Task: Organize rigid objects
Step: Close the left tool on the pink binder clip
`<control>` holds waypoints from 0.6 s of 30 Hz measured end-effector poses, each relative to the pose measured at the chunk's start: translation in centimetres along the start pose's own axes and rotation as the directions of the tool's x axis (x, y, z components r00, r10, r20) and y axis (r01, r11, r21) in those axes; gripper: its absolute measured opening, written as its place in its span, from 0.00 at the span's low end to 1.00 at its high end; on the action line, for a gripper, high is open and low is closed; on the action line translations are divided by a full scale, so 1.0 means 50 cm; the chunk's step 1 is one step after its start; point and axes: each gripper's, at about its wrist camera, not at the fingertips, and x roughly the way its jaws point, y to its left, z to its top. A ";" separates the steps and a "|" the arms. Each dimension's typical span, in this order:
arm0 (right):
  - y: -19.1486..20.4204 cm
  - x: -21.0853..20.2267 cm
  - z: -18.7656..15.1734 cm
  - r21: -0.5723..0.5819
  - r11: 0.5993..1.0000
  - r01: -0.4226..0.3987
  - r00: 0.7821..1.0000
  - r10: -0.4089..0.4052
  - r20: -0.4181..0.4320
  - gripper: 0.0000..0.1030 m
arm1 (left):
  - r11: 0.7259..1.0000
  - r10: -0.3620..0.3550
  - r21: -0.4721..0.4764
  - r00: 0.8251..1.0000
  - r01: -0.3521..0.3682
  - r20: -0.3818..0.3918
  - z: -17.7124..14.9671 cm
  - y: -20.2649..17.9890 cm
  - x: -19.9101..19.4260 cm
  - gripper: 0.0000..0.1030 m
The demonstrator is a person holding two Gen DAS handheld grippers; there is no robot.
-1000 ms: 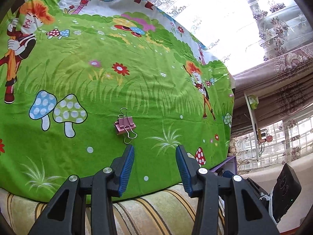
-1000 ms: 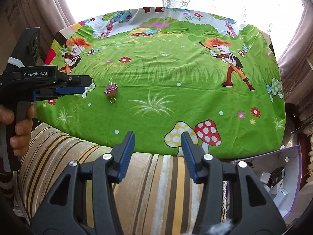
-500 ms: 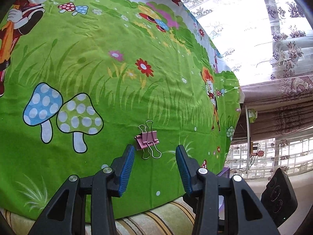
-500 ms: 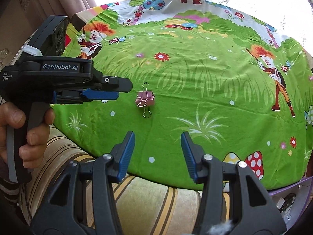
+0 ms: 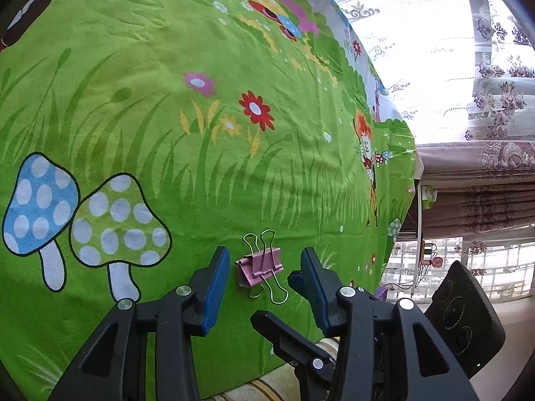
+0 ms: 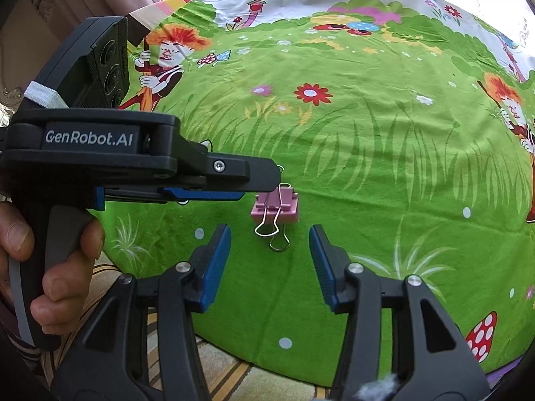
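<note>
We hold the left gripper [image 5: 264, 275] spread around the pink binder clip [image 5: 259, 267] lying on the green cloth [image 5: 167, 107]; the right gripper [image 6: 270, 250] hangs spread just short. We should pinch the body, not the wire handles.

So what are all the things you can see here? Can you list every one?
binder clip: one, pink with silver wire handles, lying on the cloth between both pairs of fingers, untouched
cartoon cloth: one, bright green with mushrooms, flowers and cartoon figures, spread under the clip
striped cover: one, beige with brown and yellow stripes, showing below the cloth's near edge
lace curtain: white with purple flowers, at the window behind
left gripper: one, black with blue pads, fingers open on either side of the clip
right gripper: one, black with blue pads, fingers open just short of the clip
hand: one, wrapped around the left gripper's handle
</note>
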 end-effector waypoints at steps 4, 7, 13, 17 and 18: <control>0.001 0.016 0.012 -0.018 1.000 0.014 1.000 -0.014 0.000 0.51 | 1.000 0.004 0.010 1.000 -0.004 -0.021 0.004 0.002 0.009 0.44; -0.004 0.023 0.015 -0.022 0.999 0.031 1.000 -0.031 -0.002 0.51 | 1.000 0.005 0.021 1.000 -0.005 -0.028 0.005 0.001 0.014 0.44; -0.009 0.031 0.016 -0.032 0.999 0.029 1.000 -0.029 0.001 0.38 | 0.998 0.017 0.063 0.999 -0.015 -0.044 -0.003 -0.010 0.020 0.44; -0.006 0.030 0.012 -0.045 0.999 0.023 1.000 -0.023 0.003 0.36 | 0.997 0.030 0.076 0.998 -0.027 -0.046 -0.008 -0.014 0.024 0.37; -0.004 0.028 0.010 -0.050 0.998 0.026 1.000 -0.026 0.004 0.36 | 0.996 0.035 0.078 0.998 -0.031 -0.046 -0.009 -0.013 0.024 0.33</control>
